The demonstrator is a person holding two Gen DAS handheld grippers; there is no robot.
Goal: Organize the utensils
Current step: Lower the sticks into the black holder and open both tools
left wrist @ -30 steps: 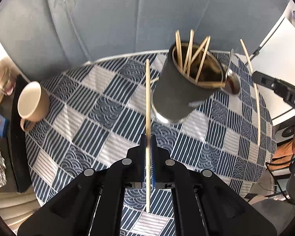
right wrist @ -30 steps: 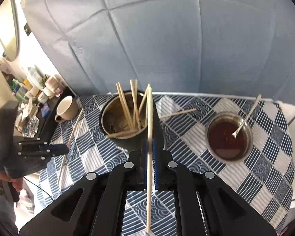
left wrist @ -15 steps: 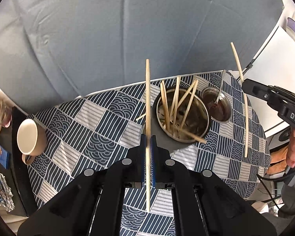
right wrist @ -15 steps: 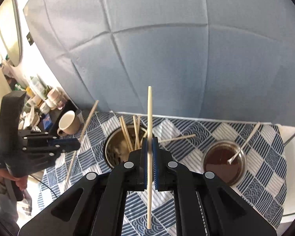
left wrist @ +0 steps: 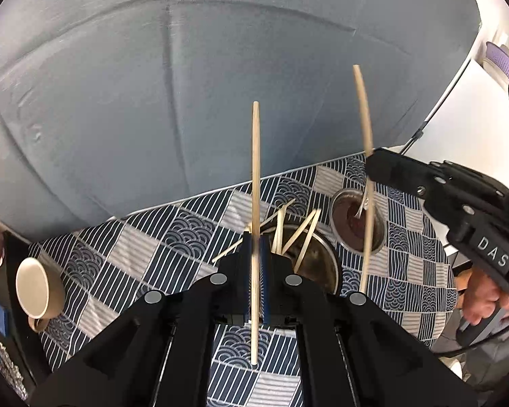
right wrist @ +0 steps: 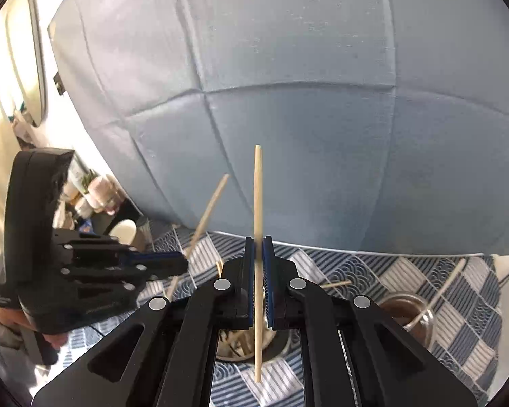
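My left gripper (left wrist: 255, 237) is shut on a wooden chopstick (left wrist: 255, 169) that stands nearly upright. My right gripper (right wrist: 258, 240) is shut on a second chopstick (right wrist: 258, 203), also upright. Both are held high above a steel canister (left wrist: 319, 254) that holds several chopsticks; it also shows in the right wrist view (right wrist: 281, 342), partly hidden by the fingers. The right gripper (left wrist: 373, 162) appears at the right of the left wrist view with its chopstick (left wrist: 364, 118). The left gripper (right wrist: 183, 263) appears at the left of the right wrist view with its chopstick (right wrist: 208, 213).
A small steel bowl (left wrist: 356, 220) of brown sauce with a spoon stands right of the canister on the blue patterned tablecloth (left wrist: 152, 254). A beige mug (left wrist: 34, 288) stands at the left edge. One chopstick (right wrist: 336, 284) lies on the cloth. A padded blue-grey wall (left wrist: 186, 84) is behind.
Both grippers have risen and tilted upward with their chopsticks. The canister and bowl have dropped lower in both views and more wall fills them.
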